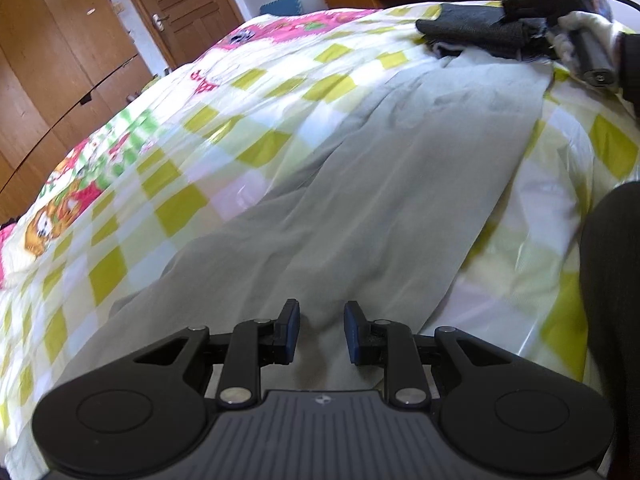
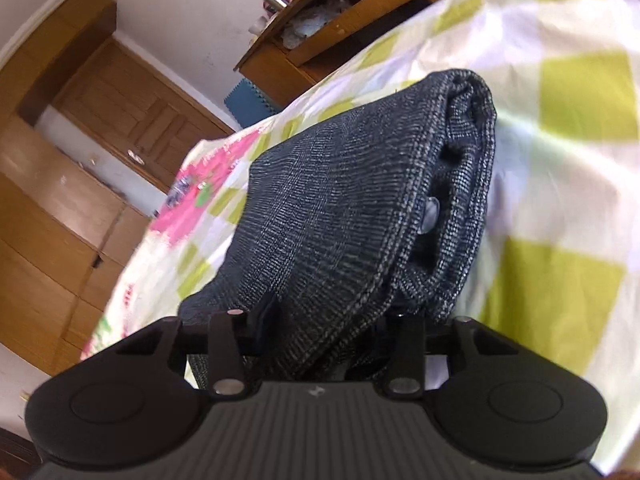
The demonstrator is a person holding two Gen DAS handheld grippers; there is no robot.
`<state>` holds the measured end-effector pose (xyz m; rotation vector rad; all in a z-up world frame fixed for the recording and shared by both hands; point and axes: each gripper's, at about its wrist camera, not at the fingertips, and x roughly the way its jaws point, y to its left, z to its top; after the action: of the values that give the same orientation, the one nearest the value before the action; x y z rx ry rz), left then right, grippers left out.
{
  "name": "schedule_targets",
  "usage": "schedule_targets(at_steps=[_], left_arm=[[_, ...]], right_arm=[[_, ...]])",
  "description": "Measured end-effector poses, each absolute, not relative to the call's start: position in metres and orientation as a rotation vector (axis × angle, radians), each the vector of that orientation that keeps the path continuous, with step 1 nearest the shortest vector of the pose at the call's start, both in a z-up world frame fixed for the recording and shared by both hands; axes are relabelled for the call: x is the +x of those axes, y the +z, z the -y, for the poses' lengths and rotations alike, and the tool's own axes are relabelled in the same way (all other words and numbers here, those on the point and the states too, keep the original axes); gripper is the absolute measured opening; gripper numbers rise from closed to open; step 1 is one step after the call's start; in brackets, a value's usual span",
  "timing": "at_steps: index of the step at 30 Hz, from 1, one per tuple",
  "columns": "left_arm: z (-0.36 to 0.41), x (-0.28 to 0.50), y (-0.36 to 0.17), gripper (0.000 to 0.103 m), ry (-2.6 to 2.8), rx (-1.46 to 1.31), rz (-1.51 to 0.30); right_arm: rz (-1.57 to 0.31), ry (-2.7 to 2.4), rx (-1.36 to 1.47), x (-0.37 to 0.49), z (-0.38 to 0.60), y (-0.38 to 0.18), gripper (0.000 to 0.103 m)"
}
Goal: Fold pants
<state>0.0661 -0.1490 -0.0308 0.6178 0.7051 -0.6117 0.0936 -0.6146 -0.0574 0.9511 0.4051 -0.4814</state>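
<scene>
Your left claw (image 1: 320, 330) hovers with jaws slightly apart and nothing between them, over the near end of the grey pants (image 1: 400, 184), whose long axis runs straight ahead across the bed (image 1: 192, 200). Your right claw (image 2: 332, 332) grips the folded dark pants (image 2: 360, 200) at the far end.

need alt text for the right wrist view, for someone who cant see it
A folded dark grey woven garment fills the middle of the view, its near end lying between the fingers of the right tool and hiding them. It rests on a bed cover checked in white and lime green, with wooden cupboards and a door behind.
</scene>
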Motion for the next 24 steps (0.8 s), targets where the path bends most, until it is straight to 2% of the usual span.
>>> schedule_targets(at_steps=[3, 8, 11, 17, 21, 23, 24], left_arm=[[0.154, 0.067, -0.027, 0.038, -0.628, 0.614, -0.697], [0.143, 0.066, -0.023, 0.041, -0.633, 0.544, -0.712], [0.141, 0.063, -0.024, 0.041, -0.631, 0.552, -0.711], [0.132, 0.061, -0.021, 0.042, -0.631, 0.515, -0.717], [0.133, 0.059, -0.023, 0.042, -0.638, 0.528, -0.709], [0.132, 0.06, -0.021, 0.042, -0.634, 0.506, -0.712], [0.131, 0.06, -0.021, 0.042, -0.633, 0.498, -0.716]], right_arm=[[-0.472, -0.496, 0.859, 0.085, 0.605, -0.034, 0.047], [-0.478, -0.344, 0.738, 0.035, 0.545, -0.01, 0.047], [-0.565, -0.324, 0.814, 0.028, 0.528, -0.024, 0.047], [-0.519, -0.355, 0.983, -0.012, 0.525, -0.033, 0.045], [-0.519, -0.309, 1.048, -0.001, 0.537, -0.042, 0.046], [-0.502, -0.293, 1.078, 0.005, 0.537, -0.045, 0.028], [-0.502, -0.285, 1.095, 0.011, 0.537, -0.047, 0.004]])
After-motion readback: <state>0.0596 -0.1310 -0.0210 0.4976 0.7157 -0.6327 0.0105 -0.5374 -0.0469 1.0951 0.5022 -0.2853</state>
